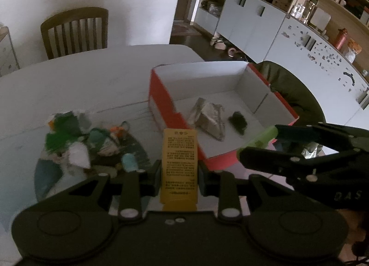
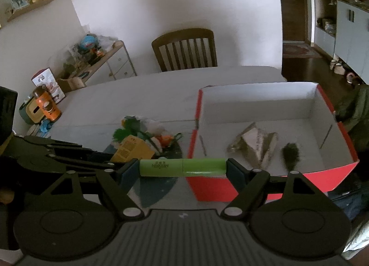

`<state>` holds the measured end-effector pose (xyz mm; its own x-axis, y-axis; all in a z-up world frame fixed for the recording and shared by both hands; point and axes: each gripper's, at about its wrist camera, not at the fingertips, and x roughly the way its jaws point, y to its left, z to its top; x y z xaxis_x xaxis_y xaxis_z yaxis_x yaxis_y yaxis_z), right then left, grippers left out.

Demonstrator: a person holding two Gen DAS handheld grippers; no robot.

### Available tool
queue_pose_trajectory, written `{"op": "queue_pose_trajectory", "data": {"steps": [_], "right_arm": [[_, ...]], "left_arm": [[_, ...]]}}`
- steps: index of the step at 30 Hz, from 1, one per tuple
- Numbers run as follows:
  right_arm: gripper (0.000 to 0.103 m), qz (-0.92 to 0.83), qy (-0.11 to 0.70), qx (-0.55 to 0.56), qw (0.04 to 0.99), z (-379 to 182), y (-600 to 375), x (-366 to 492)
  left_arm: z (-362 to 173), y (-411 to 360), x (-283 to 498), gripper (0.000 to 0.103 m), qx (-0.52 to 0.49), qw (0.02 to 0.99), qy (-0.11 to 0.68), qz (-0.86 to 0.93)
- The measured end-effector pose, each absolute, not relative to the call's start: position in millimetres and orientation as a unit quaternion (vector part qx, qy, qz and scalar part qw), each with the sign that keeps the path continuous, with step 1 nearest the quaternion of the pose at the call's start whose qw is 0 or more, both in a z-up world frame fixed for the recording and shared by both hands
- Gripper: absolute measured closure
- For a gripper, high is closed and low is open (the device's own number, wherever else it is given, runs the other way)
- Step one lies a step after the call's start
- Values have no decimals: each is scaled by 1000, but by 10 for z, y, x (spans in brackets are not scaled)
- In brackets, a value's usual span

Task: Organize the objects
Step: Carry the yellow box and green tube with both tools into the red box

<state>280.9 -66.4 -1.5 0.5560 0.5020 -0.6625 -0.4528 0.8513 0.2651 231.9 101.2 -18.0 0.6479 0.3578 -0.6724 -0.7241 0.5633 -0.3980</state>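
Flat yellow packet printed with dark text [image 1: 179, 164], upright and clamped at its long edges between the nearly closed jaws of the left gripper [image 1: 179, 173]; in the right wrist view the packet [image 2: 131, 149] hangs above the pile on the table. Light green cylindrical tube with printed lettering [image 2: 182, 167], lying crosswise and clamped end to end between the widely spread jaws of the right gripper [image 2: 182, 170]; the tube [image 1: 260, 139] is held just before the near wall of the box. Open cardboard box, red outside and white inside [image 2: 311, 176], standing on the white table [image 1: 103, 86]. On the box floor, a crumpled silver-grey foil pouch [image 2: 253, 146] and, just beside it, a small dark green fuzzy object [image 2: 291, 154]. Left of the box, a pile of small green, white, teal and orange items [image 1: 87, 143] on a dark mat. A brown wooden slat-backed chair [image 2: 184, 50] stands at the table's far edge.
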Motion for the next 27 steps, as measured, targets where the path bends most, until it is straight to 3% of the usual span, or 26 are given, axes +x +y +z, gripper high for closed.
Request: {"op": "queue_pose_trajectory", "data": {"steps": [27], "right_arm": [[22,235,391,21,890,-180,-1632,3522]], "left_arm": [[-79,1238,3592,74,-323,836,323,305]]}}
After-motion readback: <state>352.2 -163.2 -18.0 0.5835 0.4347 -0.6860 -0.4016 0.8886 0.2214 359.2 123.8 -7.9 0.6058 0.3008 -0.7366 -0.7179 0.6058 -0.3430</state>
